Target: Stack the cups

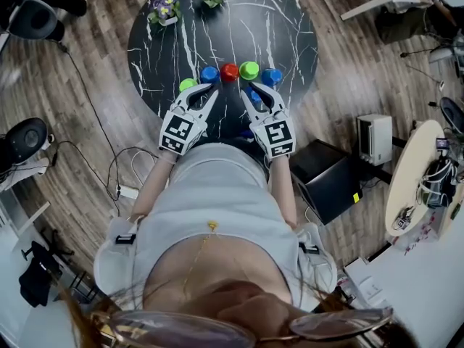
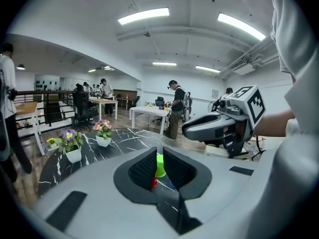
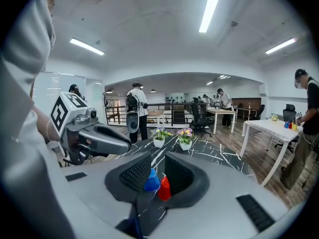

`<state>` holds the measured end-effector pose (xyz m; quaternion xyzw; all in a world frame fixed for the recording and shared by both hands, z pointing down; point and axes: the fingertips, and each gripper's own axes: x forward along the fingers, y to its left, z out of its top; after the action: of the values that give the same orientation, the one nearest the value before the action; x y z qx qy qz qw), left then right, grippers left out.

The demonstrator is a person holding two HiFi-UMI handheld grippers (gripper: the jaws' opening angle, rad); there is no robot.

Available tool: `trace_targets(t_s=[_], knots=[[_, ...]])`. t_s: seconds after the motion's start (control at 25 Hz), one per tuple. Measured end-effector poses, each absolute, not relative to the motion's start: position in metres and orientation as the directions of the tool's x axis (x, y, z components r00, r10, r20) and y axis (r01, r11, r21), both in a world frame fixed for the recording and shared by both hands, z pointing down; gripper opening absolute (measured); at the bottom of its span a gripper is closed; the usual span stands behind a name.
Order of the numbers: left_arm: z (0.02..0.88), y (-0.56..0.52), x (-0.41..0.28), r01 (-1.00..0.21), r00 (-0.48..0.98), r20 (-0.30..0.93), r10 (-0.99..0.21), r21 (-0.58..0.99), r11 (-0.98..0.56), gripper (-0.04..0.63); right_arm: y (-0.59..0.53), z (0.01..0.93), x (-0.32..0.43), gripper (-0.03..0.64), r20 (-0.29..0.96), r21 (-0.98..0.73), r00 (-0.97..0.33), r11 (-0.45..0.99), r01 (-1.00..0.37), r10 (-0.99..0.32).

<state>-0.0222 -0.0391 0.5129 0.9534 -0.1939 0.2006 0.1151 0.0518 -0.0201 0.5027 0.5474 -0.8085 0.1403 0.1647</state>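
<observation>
**Five cups in a row just ahead of both tongs**

We are holding both tongs low over the near side of the round black bench [image 1: 290,27], pointing away from us at five cups that are standing singly, none stacked yet. The row is running crosswise to the tongs. From left to right it is the pale green cup [image 1: 188,84], the blue cup [image 1: 209,73], the red cup [image 1: 230,71], the green cup [image 1: 249,69] and the second blue cup [image 1: 272,76].

Each cup's axis is standing vertical, so we are judging that a sideways pinch across the wall suits. The left tongs [image 1: 205,91] are pressed together and carrying nothing. The pale green cup is sitting just beside their tip on the left, and the blue cup is just ahead.

The right tongs [image 1: 259,93] are standing slightly spread and pinching nothing. The green cup and the second blue cup are lying just beyond their tips. Being spread, the right tongs are looking like the readier pair for the first pick.
</observation>
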Motion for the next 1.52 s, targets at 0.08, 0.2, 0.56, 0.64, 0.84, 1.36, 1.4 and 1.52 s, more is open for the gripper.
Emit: trace_targets(t_s=[0.08, 0.2, 0.56, 0.64, 0.84, 1.36, 1.4, 1.52], knots=[[0.520, -0.042, -0.028, -0.424, 0.835, 0.443, -0.325, 0.141, -0.895, 0.045, -0.019, 0.502, 0.051, 0.092, 0.420, -0.050, -0.341, 0.354, -0.934, -0.841], [0.530, -0.043, -0.037, -0.431, 0.823, 0.471, -0.318, 0.151, -0.890, 0.075, -0.017, 0.502, 0.048, 0.092, 0.421, -0.049, -0.335, 0.348, -0.936, -0.843], [0.562, -0.052, -0.060, -0.452, 0.782, 0.538, -0.315, 0.140, -0.881, 0.120, -0.015, 0.506, 0.039, 0.092, 0.434, -0.047, -0.308, 0.320, -0.946, -0.847], [0.571, -0.055, -0.067, -0.460, 0.766, 0.560, -0.316, 0.135, -0.877, 0.140, -0.015, 0.507, 0.037, 0.092, 0.438, -0.043, -0.300, 0.314, -0.948, -0.847], [0.590, -0.061, -0.079, -0.466, 0.733, 0.604, -0.313, 0.111, -0.878, 0.179, -0.015, 0.509, 0.034, 0.092, 0.444, -0.021, -0.278, 0.300, -0.954, -0.852], [0.641, -0.080, -0.106, -0.433, 0.644, 0.713, -0.277, 0.041, -0.900, 0.237, -0.016, 0.511, 0.018, 0.092, 0.462, -0.005, -0.209, 0.233, -0.972, -0.862], [0.646, -0.080, -0.107, -0.422, 0.638, 0.724, -0.263, 0.042, -0.906, 0.247, -0.016, 0.511, 0.018, 0.092, 0.462, -0.003, -0.200, 0.224, -0.974, -0.864], [0.659, -0.079, -0.108, -0.398, 0.620, 0.751, -0.225, 0.054, -0.916, 0.266, -0.017, 0.509, 0.015, 0.092, 0.452, 0.007, -0.175, 0.200, -0.980, -0.875]])
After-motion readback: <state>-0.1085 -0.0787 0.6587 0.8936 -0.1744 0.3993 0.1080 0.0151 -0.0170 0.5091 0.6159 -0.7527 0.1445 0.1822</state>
